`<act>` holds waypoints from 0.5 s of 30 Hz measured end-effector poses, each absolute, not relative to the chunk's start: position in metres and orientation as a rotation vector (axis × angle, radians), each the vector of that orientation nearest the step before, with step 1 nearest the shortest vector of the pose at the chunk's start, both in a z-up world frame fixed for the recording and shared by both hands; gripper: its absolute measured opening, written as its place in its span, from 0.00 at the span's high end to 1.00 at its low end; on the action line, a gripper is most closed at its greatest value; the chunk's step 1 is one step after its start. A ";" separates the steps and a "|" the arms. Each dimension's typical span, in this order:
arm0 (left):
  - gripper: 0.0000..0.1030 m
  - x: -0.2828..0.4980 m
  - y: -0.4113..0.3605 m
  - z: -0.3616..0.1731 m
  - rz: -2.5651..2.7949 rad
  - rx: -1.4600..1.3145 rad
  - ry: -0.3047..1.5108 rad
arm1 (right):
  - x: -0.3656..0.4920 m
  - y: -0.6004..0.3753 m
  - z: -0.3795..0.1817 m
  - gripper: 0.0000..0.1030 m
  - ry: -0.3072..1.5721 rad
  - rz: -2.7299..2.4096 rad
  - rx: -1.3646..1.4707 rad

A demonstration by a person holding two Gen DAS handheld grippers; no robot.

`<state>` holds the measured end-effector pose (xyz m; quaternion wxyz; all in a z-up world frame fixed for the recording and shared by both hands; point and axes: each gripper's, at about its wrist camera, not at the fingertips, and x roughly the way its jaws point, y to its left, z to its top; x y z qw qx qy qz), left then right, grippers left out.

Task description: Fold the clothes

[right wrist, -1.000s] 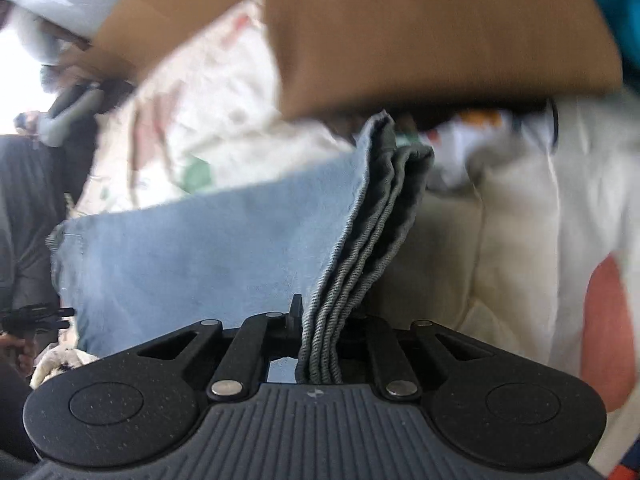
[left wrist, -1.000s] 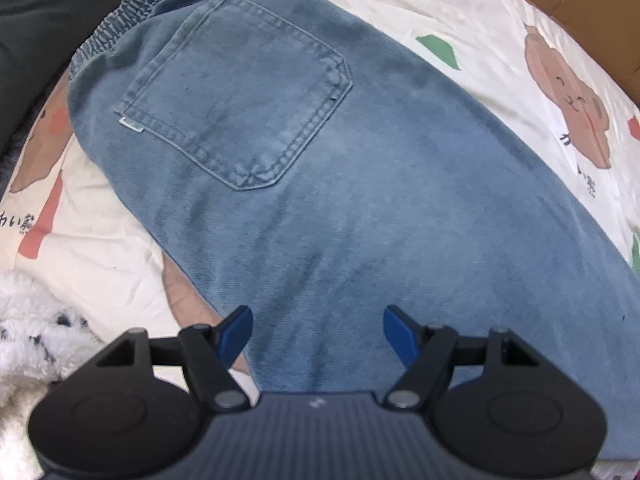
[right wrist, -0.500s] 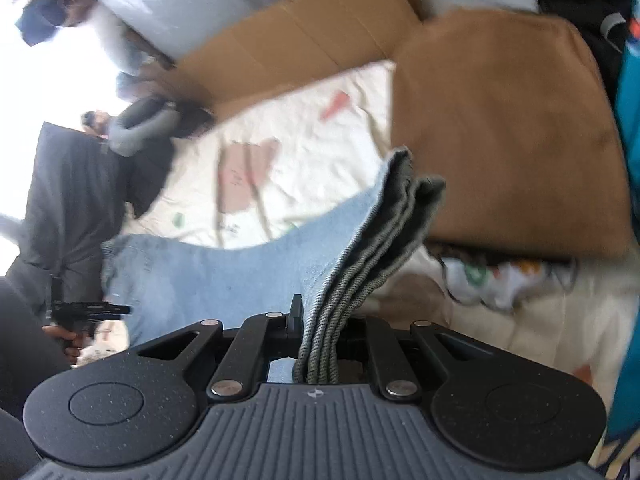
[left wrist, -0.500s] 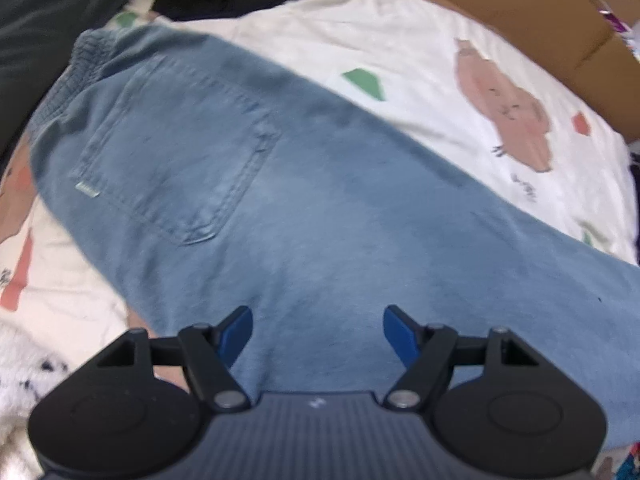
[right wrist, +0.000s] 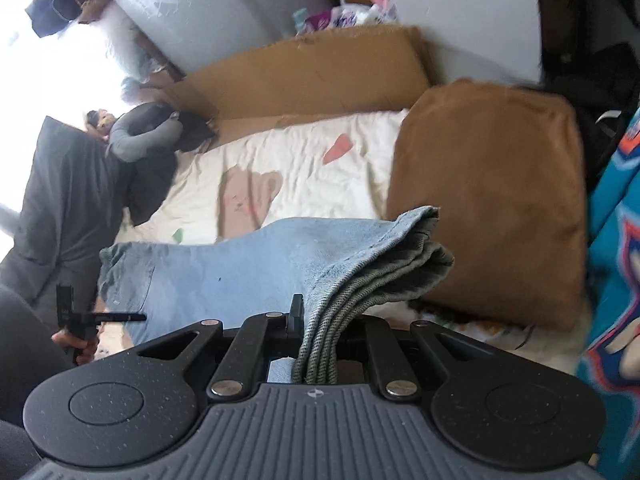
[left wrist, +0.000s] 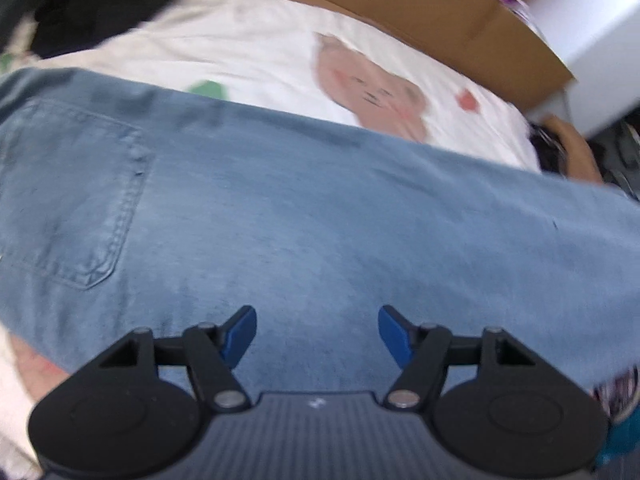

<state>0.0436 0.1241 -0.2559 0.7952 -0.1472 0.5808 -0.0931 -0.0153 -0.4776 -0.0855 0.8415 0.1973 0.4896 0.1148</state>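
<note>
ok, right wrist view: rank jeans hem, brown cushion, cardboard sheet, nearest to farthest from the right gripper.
1. jeans hem: clamped in the right gripper, fanning up just right of centre.
2. brown cushion: directly behind the hem, to the right, on the bedsheet.
3. cardboard sheet: farthest, along the bed's back edge, upper centre.

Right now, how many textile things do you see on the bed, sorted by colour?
Blue: 1, the jeans, hem clamped in the right gripper
Brown: 1, the cushion
White printed: 1, the bedsheet
Teal: 1, the cloth
Total: 4
</note>
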 end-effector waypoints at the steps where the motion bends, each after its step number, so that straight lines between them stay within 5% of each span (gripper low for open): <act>1: 0.34 0.044 0.118 -0.257 -0.235 -0.310 1.258 | -0.014 -0.481 -0.080 0.92 1.033 0.231 0.408; 11: 0.37 0.049 0.069 -0.283 -0.471 -0.316 1.319 | -0.002 -0.500 -0.035 0.92 1.068 0.145 0.284; 15: 0.49 0.046 0.051 -0.302 -0.569 -0.323 1.374 | 0.005 -0.495 -0.025 0.92 1.083 0.144 0.259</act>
